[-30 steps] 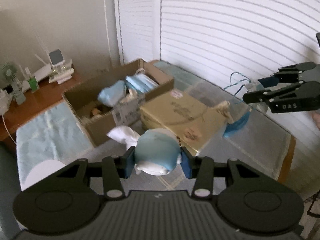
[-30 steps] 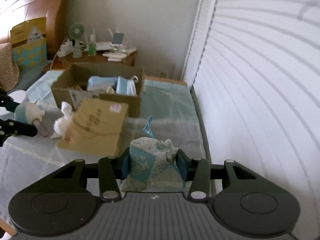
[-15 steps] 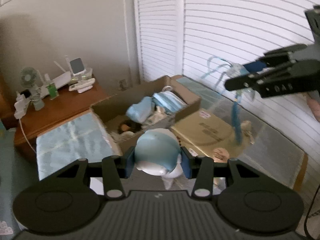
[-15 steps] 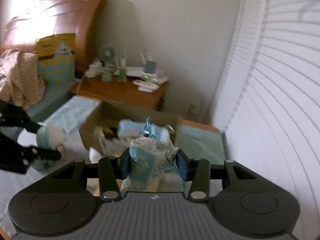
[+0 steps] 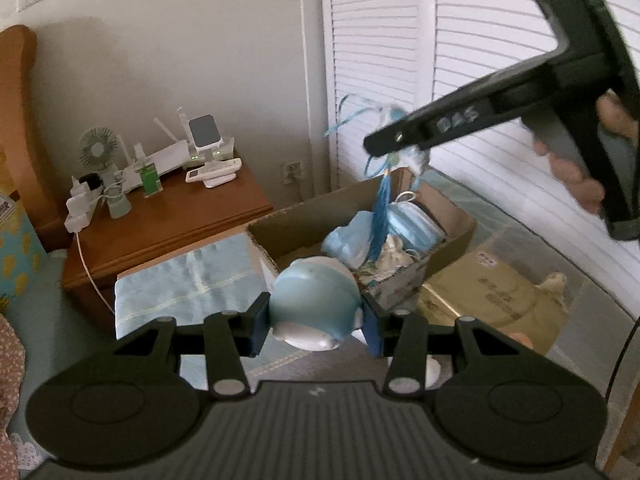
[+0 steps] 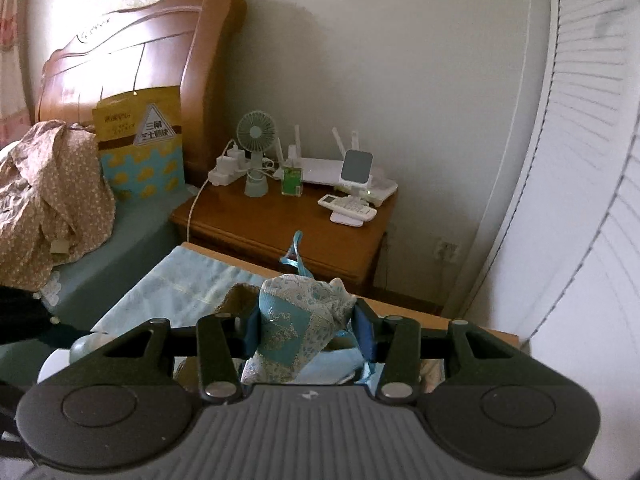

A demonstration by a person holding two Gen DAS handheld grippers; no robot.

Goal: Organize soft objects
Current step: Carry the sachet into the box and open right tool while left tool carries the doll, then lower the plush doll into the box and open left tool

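Note:
My left gripper (image 5: 316,320) is shut on a round blue and white plush toy (image 5: 314,306), held just in front of an open cardboard box (image 5: 304,224) of soft things. Light blue cloths and face masks (image 5: 416,228) lie inside it. My right gripper (image 5: 374,148), held by a hand (image 5: 576,172), hangs above the box. It is shut on a blue patterned fabric pouch (image 6: 296,328). The pouch's blue tassel (image 5: 380,216) dangles into the box. In the right wrist view the box is mostly hidden behind the pouch.
A closed tan carton (image 5: 492,300) lies right of the box on a light blue cloth (image 6: 192,288). Behind stands a wooden nightstand (image 6: 288,224) with a fan (image 6: 256,136), a router and remotes. A bed with patterned clothing (image 6: 48,192) is at left, white louvred doors (image 5: 460,40) at right.
The right gripper has swung left and up with the pouch, from beside the tan carton to above the open box. The left gripper has drifted toward the box, plush toy still held.

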